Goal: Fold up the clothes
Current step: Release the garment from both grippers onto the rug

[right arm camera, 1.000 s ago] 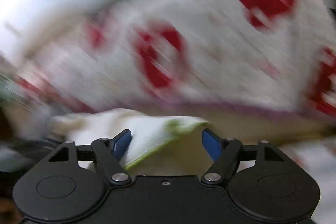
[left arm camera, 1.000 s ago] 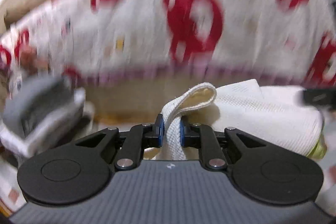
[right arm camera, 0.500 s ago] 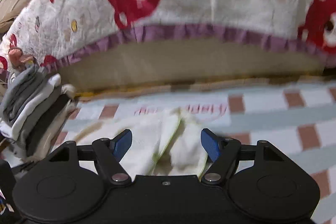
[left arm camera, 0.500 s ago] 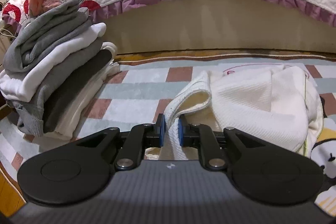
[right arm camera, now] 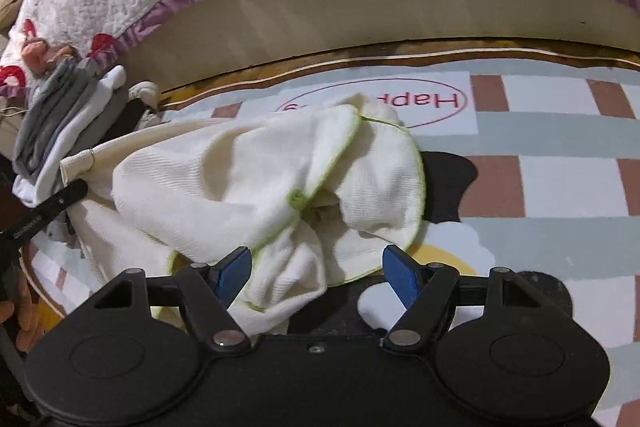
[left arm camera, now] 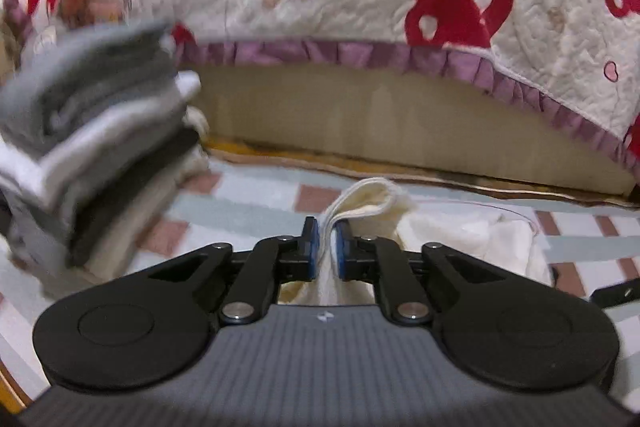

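Cream garment (right arm camera: pixel 240 163) cuff is now being clenched tighter by left gripper (left arm camera: pixel 327 247), right gripper (right arm camera: pixel 316 267) being lowered released for fold.

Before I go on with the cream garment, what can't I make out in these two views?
- Left wrist view: the clothes stack is motion-blurred; single items don't separate.
- Left wrist view: the left gripper, shut on the cream garment, hides the cloth below it.
- Right wrist view: the open right gripper covers the garment's near edge.
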A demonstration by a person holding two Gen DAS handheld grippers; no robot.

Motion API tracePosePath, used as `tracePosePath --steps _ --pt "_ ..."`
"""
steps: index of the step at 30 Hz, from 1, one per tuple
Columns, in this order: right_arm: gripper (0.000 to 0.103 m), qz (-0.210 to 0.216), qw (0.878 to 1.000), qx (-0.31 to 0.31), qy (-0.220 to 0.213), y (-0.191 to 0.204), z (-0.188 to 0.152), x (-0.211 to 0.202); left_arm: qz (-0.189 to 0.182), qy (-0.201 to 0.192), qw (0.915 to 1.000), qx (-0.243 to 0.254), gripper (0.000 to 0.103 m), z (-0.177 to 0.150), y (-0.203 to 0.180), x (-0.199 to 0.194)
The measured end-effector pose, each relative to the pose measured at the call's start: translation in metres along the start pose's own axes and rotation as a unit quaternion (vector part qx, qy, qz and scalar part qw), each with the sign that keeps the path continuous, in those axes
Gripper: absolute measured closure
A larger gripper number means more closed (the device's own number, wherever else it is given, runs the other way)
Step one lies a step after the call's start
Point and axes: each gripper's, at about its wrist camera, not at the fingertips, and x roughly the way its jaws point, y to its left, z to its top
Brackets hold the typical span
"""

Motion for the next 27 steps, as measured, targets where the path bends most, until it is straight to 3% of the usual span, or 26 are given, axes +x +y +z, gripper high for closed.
tracePosePath --steps 3,4,5,8,14,16,19,21,23,27 --pt "0.026 0.018 1.000 0.002 0.000 -0.002 0.008 0.000 0.066 -0.063 0.9919 0.088 0.103 -0.006 0.000 -0.007" --pt "0.026 0.019 1.000 0.002 -0.003 -0.003 0.010 -0.002 0.061 -0.056 0.9927 0.087 0.103 -0.007 0.008 -0.004" --pt "0.026 0.017 1.000 0.001 -0.008 -0.005 0.011 -0.004 0.055 -0.049 0.9936 0.085 0.103 -0.008 0.016 -0.001" --pt "0.026 0.014 1.000 0.011 -0.011 -0.015 0.012 -0.005 -0.012 0.028 0.9995 0.003 0.101 -0.022 0.043 0.018" --pt "0.026 0.024 0.999 0.018 0.031 -0.017 0.006 0.027 -0.081 0.084 0.9921 -0.046 0.091 -0.083 0.044 0.044" --pt "0.026 0.031 0.999 0.003 0.045 -0.012 0.002 0.039 -0.097 0.124 0.9858 -0.058 0.087 -0.091 0.039 0.051" --pt "0.026 0.043 0.996 -0.035 0.062 0.003 -0.002 0.056 -0.120 0.125 0.9842 -0.034 0.080 -0.090 0.030 0.048" --pt "0.026 0.055 0.994 -0.063 0.073 0.014 -0.005 0.068 -0.118 0.123 0.9854 -0.007 0.065 -0.091 0.023 0.045" --pt "0.026 0.066 0.991 -0.085 0.081 0.024 -0.009 0.079 -0.121 0.133 0.9835 -0.018 0.063 -0.092 0.024 0.049" --pt "0.026 0.008 0.991 -0.123 0.051 0.033 -0.019 0.100 -0.137 0.148 0.9776 -0.060 0.062 -0.093 0.032 0.055"
